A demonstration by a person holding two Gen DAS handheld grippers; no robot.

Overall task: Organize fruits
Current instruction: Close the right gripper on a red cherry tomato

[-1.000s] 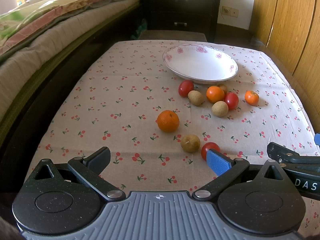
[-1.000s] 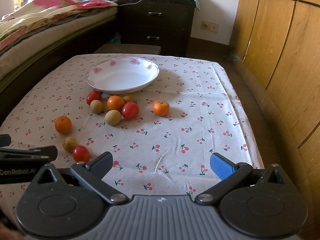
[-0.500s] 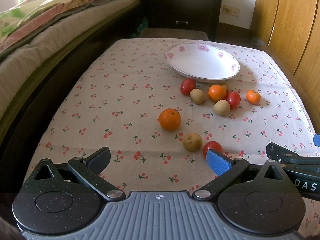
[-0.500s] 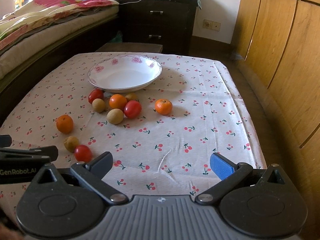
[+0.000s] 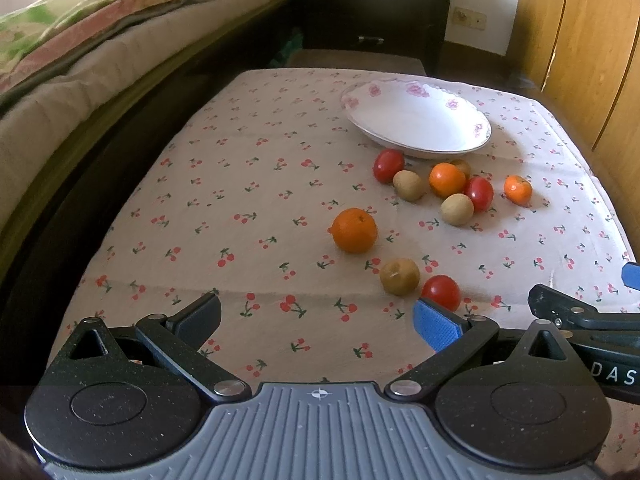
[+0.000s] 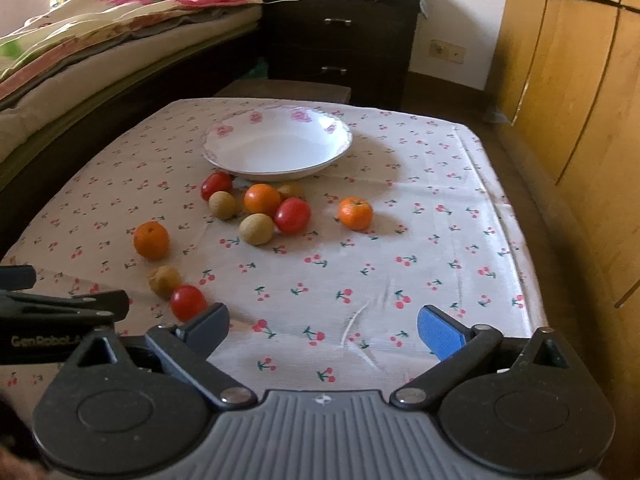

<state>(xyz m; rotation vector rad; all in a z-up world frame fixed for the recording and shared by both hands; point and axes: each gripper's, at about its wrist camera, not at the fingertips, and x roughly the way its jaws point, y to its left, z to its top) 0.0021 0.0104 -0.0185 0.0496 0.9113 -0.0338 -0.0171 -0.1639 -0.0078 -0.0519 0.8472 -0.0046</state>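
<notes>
An empty white bowl with pink flowers stands at the far side of the cherry-print table. In front of it lie several oranges, red tomatoes and brown round fruits. Closest to me are an orange, a brown fruit and a tomato. My left gripper is open and holds nothing; the tomato sits just beyond its blue right pad. My right gripper is open over bare cloth at the near right.
A bed with a patterned quilt runs along the left. A dark chest of drawers stands behind the table. Wooden wardrobe doors line the right. A cluster of fruit lies just before the bowl.
Both grippers have moved forward a little toward the fruit, so the table and bowl look slightly closer. Both stay open, and no fruit has shifted.
</notes>
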